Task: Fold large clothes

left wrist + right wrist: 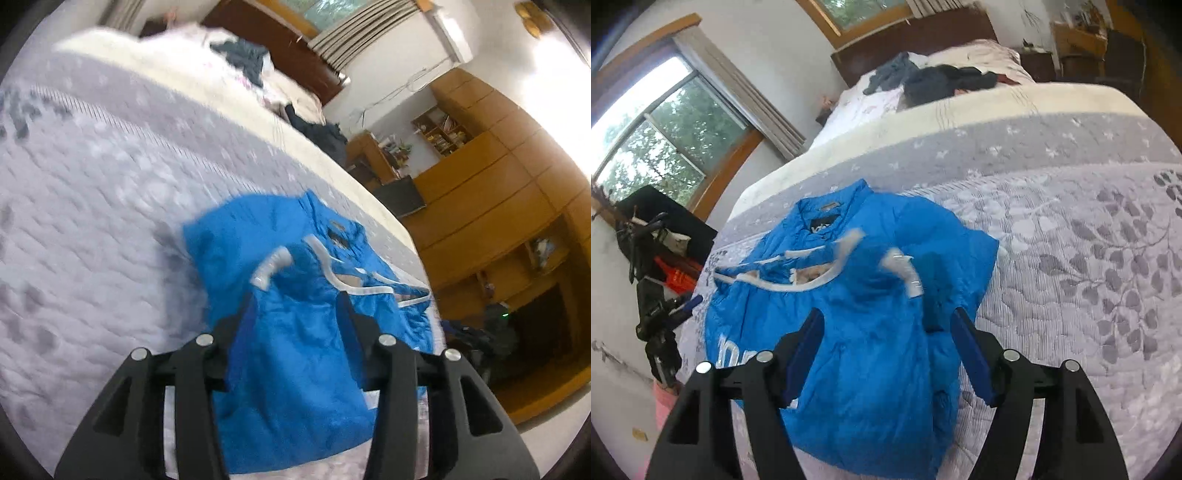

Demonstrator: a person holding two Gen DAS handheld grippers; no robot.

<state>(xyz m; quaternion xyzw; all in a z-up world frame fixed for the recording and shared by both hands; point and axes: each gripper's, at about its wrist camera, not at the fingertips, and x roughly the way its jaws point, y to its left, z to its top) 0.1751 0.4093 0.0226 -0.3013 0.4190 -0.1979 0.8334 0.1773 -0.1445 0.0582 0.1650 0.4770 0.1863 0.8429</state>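
Left gripper (297, 299): black fingers spread wide apart, empty, poised above the lower part of the blue jacket (295, 332), no contact discernible. Right gripper (888, 325): fingers with blue pads (971, 350) likewise set wide apart, holding nothing, hovering over the same blue jacket (857, 350); whether the tips grazed the fabric could not be told. Jacket: bright blue, padded, white trim, lying on the bed (92, 221) near the side edge that faced the wooden cabinets (491, 192), collar toward the headboard (908, 33), one sleeve folded across the body with its white cuff (903, 271) resting on the chest. Markings: dark label (818, 229) inside the collar, lettering blurred and unreadable; large white lettering (733, 354) on the lower front, partly hidden behind the right gripper's finger, not legible as a word. Bed cover: grey quilt (1071, 258) with leaf pattern, cream band beyond it. Other items: heap of dark clothes (942, 81) at the headboard end of the bed, well apart from the jacket; window (653, 140) with trees outside, on the wall beside the bed
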